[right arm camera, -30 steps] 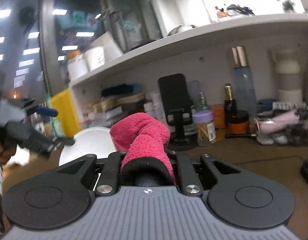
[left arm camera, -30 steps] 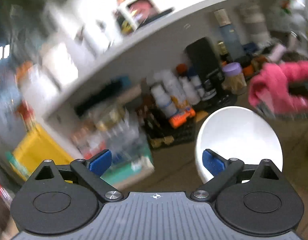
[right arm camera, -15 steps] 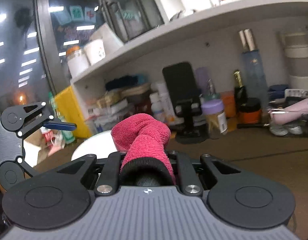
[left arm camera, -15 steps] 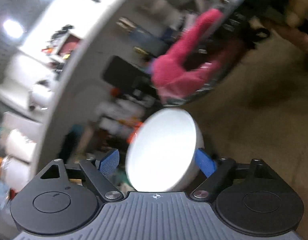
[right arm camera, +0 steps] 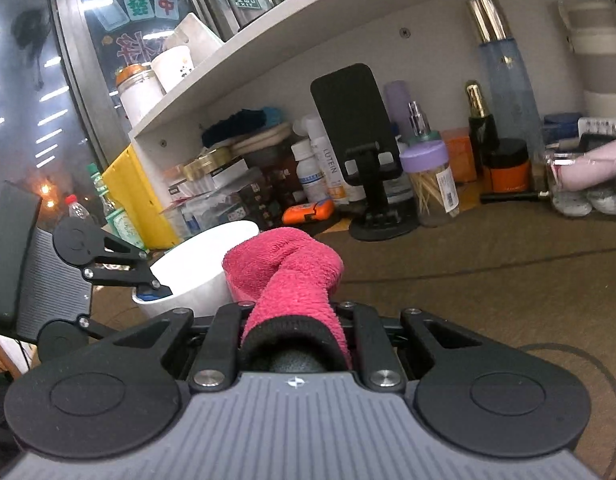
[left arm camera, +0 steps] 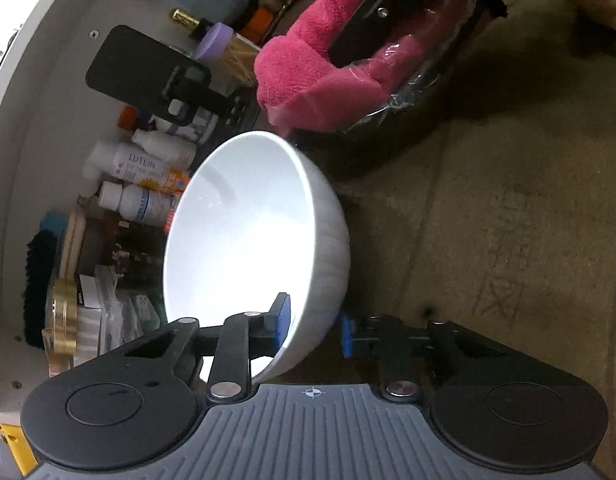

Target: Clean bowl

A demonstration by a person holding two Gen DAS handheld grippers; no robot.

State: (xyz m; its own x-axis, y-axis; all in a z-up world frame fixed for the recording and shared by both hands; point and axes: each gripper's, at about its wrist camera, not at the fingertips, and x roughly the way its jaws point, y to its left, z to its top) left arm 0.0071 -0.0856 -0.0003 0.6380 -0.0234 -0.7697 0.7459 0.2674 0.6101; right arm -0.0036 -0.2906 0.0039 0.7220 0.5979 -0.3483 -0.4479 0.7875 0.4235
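Your left gripper (left arm camera: 314, 326) pinches only the glossy white ceramic bowl's (left arm camera: 244, 240) rim, so it may slip when your right gripper (right arm camera: 294, 312), clamping the pink terry cloth (right arm camera: 286, 268), presses in.

The left tool (left arm camera: 314, 330) is rolled onto its side, its two blue-padded fingers (left arm camera: 282, 317) pinching the rim of a white bowl (left arm camera: 244, 240). The right tool (right arm camera: 294, 312) sits level, its jaws closed around a pink cloth (right arm camera: 284, 268).
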